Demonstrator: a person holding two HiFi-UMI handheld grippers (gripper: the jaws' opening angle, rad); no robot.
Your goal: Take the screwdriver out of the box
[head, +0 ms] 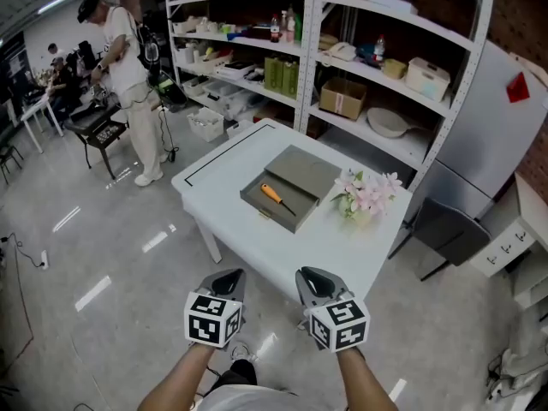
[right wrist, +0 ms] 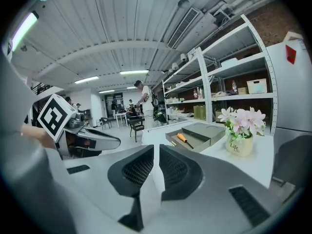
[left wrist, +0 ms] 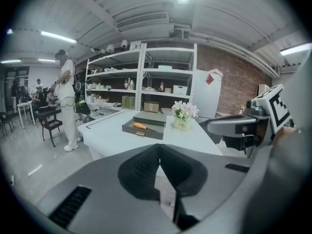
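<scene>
Orange-handled screwdriver lay untouched in box; nothing done yet. Left gripper closed, right gripper barely parted, both empty & short of table. Reach, grab, lift remained.

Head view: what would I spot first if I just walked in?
Probably the orange-handled screwdriver, lying in the open grey box on the white table. Pink flowers stand right of the box, and the left gripper and right gripper show at the bottom.

White metal shelving stands before a brick wall on glossy grey floor.
</scene>
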